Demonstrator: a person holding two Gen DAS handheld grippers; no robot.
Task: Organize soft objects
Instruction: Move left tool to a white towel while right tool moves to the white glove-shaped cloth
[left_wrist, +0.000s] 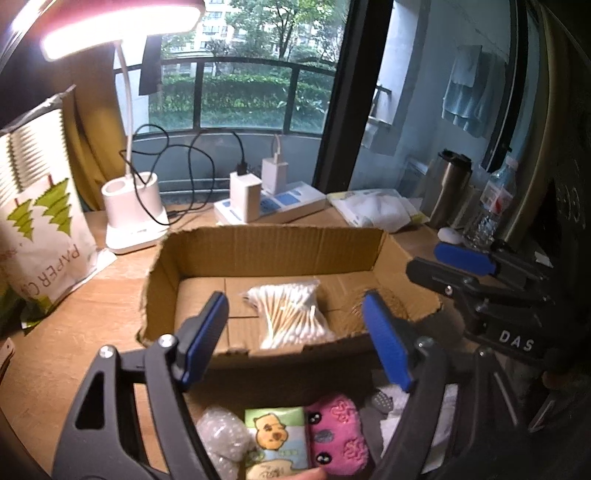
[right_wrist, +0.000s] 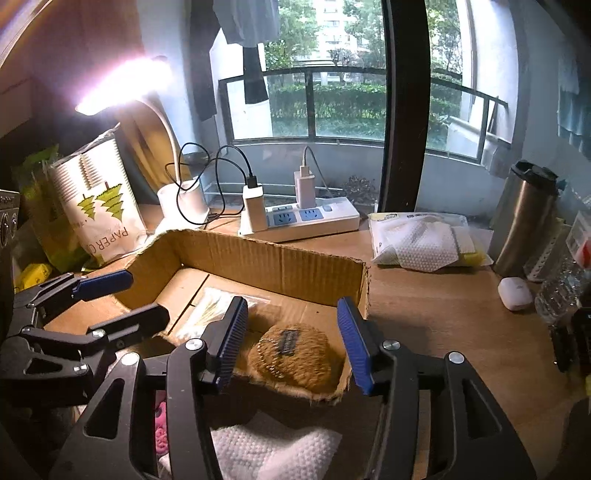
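Observation:
An open cardboard box (left_wrist: 273, 243) (right_wrist: 258, 258) sits on the wooden desk. Inside lie a bag of cotton swabs (left_wrist: 291, 314) (right_wrist: 210, 314) and a brown plush pad (right_wrist: 295, 354). My left gripper (left_wrist: 299, 343) is open and empty above the box's near wall. My right gripper (right_wrist: 295, 347) is open and empty over the brown pad; it also shows in the left wrist view (left_wrist: 454, 266). Below the left gripper lie a pink plush toy (left_wrist: 338, 435), a tissue pack with a cartoon bear (left_wrist: 277, 439) and bubble wrap (left_wrist: 221, 439). A white cloth (right_wrist: 273, 450) lies under the right gripper.
A lit white desk lamp (left_wrist: 133, 214) and a paper-cup bag (left_wrist: 40, 236) stand at the left. A power strip with chargers (right_wrist: 299, 218), a wipes pack (right_wrist: 424, 240), a steel tumbler (right_wrist: 524, 218), a water bottle (left_wrist: 491, 206) and a small white case (right_wrist: 515, 293) are behind and to the right.

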